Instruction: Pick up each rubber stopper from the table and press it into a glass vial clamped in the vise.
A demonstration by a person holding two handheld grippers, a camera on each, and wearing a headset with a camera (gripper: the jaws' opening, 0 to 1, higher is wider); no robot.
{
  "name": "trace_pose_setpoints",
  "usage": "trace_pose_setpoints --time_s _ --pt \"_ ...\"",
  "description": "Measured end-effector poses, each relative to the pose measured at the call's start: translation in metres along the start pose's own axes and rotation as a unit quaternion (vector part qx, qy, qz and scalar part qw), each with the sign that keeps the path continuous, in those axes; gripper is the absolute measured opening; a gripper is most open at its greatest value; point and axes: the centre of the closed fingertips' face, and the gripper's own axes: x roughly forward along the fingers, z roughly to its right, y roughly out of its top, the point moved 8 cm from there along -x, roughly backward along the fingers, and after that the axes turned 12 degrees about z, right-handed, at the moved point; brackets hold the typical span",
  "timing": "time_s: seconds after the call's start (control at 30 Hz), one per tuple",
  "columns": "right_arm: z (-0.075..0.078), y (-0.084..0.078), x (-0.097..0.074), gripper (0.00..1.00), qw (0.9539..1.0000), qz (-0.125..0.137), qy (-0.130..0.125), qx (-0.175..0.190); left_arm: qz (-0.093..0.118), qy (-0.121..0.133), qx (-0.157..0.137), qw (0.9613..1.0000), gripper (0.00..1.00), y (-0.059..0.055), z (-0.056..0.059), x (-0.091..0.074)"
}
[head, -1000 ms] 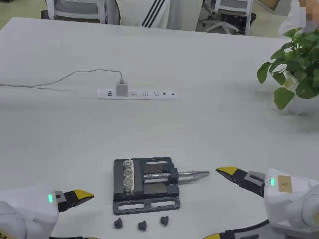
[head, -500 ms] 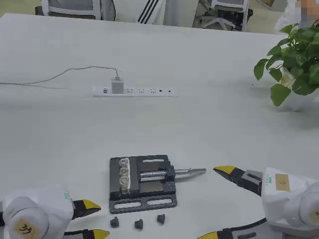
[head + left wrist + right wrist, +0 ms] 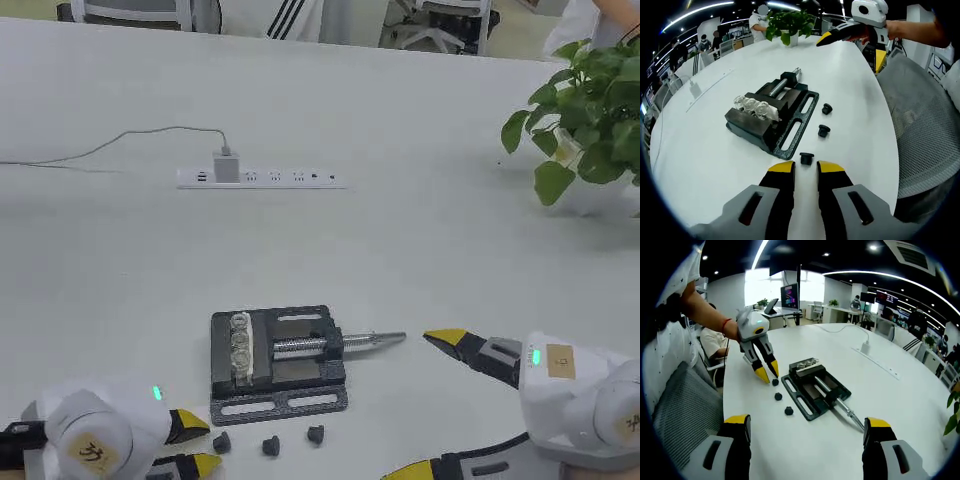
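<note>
First pick is judged in hand: the left gripper (image 3: 805,167), narrowly parted and empty, is aimed at a stopper (image 3: 806,158) at its 12 o'clock, at 7 o'clock of the vise (image 3: 290,372) in the head view; the right gripper (image 3: 806,421) is held wide and empty; advance and closure are required.

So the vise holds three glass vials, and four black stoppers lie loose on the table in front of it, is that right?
Not quite: three stoppers lie loose on the table, not four, as the head view shows. The vise does hold three glass vials.
</note>
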Motion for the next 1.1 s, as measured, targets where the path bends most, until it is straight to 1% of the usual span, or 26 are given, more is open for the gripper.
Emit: trace_pose_setpoints --time_s 0.07,0.43,0.6,0.83,1.1 --pt "0.0002 -0.0001 0.0002 0.93 1.0 0.0 0.0 0.0 -0.001 0.0 0.004 1.0 0.12 0.0009 -0.0004 0.0012" --pt "0.0011 -0.0013 0.0001 0.92 1.0 -0.002 0.0 0.003 -0.008 -0.003 0.003 1.0 0.07 0.0004 -0.002 0.0075" --pt "0.0006 -0.0018 0.0007 0.91 1.0 -0.002 0.001 0.003 -0.015 -0.004 0.004 0.9999 0.07 -0.0014 -0.0012 0.0075" --pt "-0.0002 -0.0017 0.0019 0.91 1.0 -0.001 0.002 0.003 -0.016 -0.007 0.01 0.9998 0.06 -0.0007 -0.0009 0.0073" --pt "-0.0007 -0.0011 0.0016 0.91 1.0 -0.001 0.003 0.002 -0.016 -0.006 0.005 0.9998 0.06 -0.0012 -0.001 0.0068"
